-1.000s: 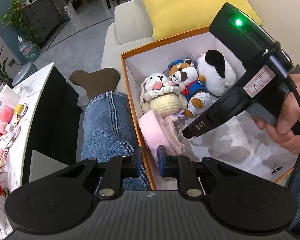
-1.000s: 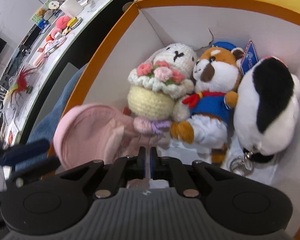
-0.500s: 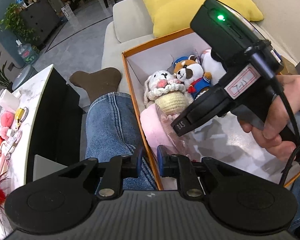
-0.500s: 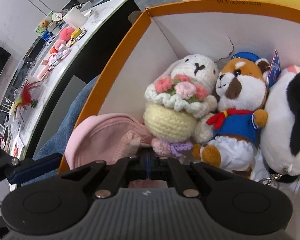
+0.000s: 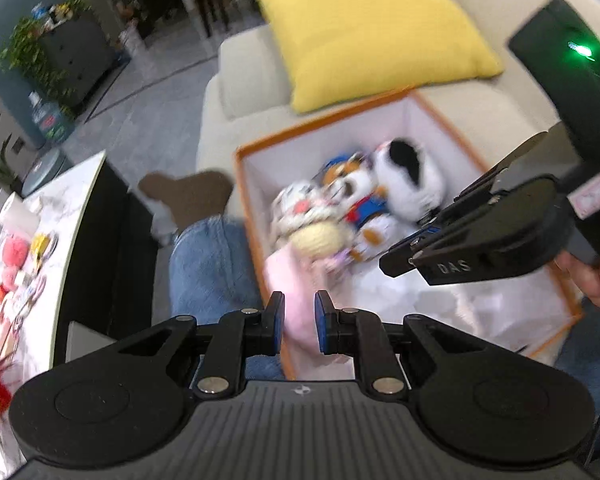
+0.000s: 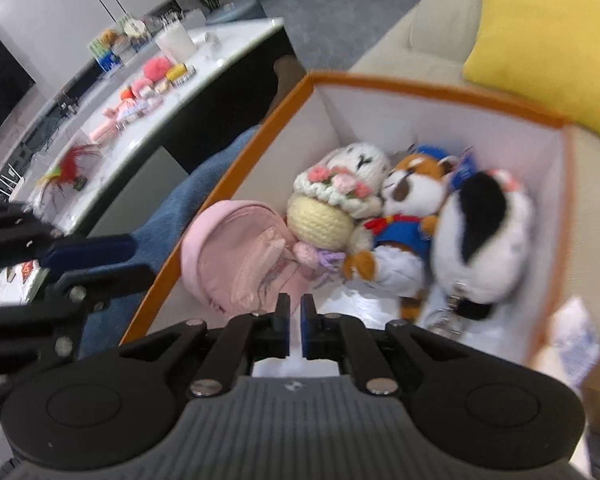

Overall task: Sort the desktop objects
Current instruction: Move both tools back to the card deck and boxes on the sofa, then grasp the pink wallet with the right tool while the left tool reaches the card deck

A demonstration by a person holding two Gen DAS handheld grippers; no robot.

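An orange-rimmed white box [image 6: 236, 176] [image 5: 244, 196] rests on the sofa. It holds a pink pouch [image 6: 236, 260], a crocheted bunny [image 6: 332, 200], a fox plush [image 6: 408, 208] and a black-and-white plush [image 6: 480, 232]. My right gripper [image 6: 295, 324] hovers above the box's near side with a narrow gap between its pads and nothing held. It also shows in the left wrist view [image 5: 404, 256]. My left gripper [image 5: 299, 322] is slightly open and empty, over the box's left edge and the pink pouch [image 5: 292, 292].
A white marble table [image 6: 148, 120] [image 5: 60, 208] at left carries several small pink, yellow and red trinkets [image 6: 152, 80] and a feather toy [image 6: 66, 168]. A denim-clad leg [image 5: 208, 264] lies between table and box. A yellow cushion [image 5: 364, 28] lies behind the box.
My right gripper has let go of the pink pouch, which now lies in the box, and pulled up and back. My left gripper has risen a little.
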